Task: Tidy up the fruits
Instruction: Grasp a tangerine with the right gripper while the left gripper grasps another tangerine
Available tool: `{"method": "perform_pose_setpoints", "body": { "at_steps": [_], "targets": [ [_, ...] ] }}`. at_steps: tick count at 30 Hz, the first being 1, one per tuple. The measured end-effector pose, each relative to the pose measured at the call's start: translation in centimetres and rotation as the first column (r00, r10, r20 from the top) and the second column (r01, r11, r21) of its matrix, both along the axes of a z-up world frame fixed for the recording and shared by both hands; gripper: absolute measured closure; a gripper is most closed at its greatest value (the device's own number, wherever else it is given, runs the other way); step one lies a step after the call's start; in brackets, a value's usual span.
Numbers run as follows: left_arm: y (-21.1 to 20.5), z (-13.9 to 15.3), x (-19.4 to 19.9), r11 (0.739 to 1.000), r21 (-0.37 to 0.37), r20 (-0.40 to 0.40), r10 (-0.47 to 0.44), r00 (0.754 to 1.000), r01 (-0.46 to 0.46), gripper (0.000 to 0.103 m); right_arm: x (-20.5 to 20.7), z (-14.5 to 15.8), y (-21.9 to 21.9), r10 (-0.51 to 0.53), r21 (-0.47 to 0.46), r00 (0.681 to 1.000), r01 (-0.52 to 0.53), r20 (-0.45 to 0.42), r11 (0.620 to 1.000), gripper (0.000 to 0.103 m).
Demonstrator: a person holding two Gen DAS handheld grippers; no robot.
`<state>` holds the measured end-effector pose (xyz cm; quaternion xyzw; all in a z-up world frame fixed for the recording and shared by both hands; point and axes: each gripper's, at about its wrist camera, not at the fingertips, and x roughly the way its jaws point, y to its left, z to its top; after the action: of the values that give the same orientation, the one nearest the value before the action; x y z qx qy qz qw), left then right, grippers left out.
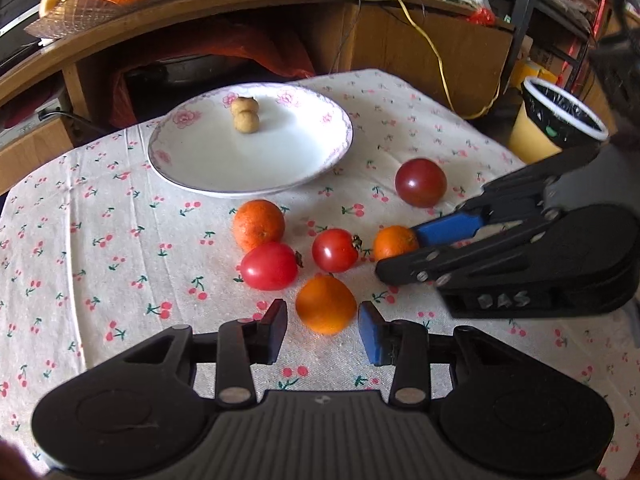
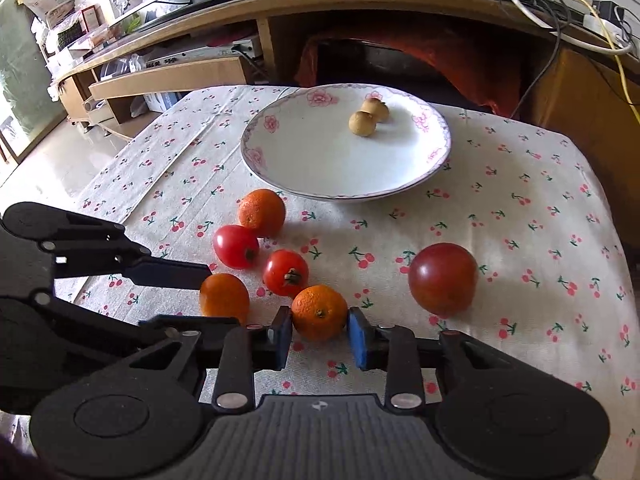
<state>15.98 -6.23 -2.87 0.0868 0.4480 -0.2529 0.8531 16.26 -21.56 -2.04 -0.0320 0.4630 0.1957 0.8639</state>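
Cherry-print tablecloth [image 1: 120, 240] covers the table, and the fruit lies loose on it in front of a white floral plate [image 1: 208, 160]. Nearest the left gripper [image 1: 323, 320] sits a small orange [image 1: 326, 309], framed by its widely spread fingers with a gap at each side. The right gripper [image 2: 319, 334] has its blue pads closed against a second small orange [image 2: 319, 312], which rests on the cloth. Beside these lie two red tomatoes [image 1: 269, 266], a third orange [image 1: 258, 225] near the plate rim, and a darker tomato [image 1: 421, 182] apart to the right. Two small tan fruits [image 1: 245, 115] sit on the plate. Pale letters on the right gripper's body look like "BAS". A yellow bin [image 1: 554, 122] stands beyond the table.
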Motion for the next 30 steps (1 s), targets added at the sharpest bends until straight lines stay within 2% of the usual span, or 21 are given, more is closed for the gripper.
{"method": "perform_pose_setpoints", "body": {
  "at_steps": [6, 9, 15, 24, 30],
  "targets": [
    [-0.3, -0.2, 0.2, 1.000, -0.005, 0.010, 0.005, 1.000, -0.005, 0.056, 0.0, 0.1, -1.1, -0.028, -0.012, 1.000, 0.028, -0.010, 1.000, 0.078],
    [-0.2, -0.3, 0.2, 1.000, -0.010, 0.019, 0.017, 1.000, -0.016, 0.061, 0.1, -0.2, -1.3, -0.034, -0.021, 0.999, 0.033, -0.022, 0.999, 0.077],
    [-0.4, -0.3, 0.6, 0.999, -0.024, 0.010, 0.034, 0.999, -0.034, 0.059, 0.1, -0.2, -1.3, -0.031, -0.020, 0.999, 0.031, -0.016, 0.999, 0.076],
    [-1.0, -0.6, 0.5, 1.000, -0.010, 0.047, 0.029, 0.998, -0.028, 0.058, 0.0, -0.2, -1.1, -0.022, -0.033, 1.000, 0.022, -0.009, 0.999, 0.074],
    [-0.8, -0.3, 0.3, 1.000, -0.009, 0.034, 0.029, 0.999, -0.029, 0.062, 0.1, -0.1, -1.1, -0.024, -0.039, 1.000, 0.024, -0.014, 0.999, 0.079]
  ]
}}
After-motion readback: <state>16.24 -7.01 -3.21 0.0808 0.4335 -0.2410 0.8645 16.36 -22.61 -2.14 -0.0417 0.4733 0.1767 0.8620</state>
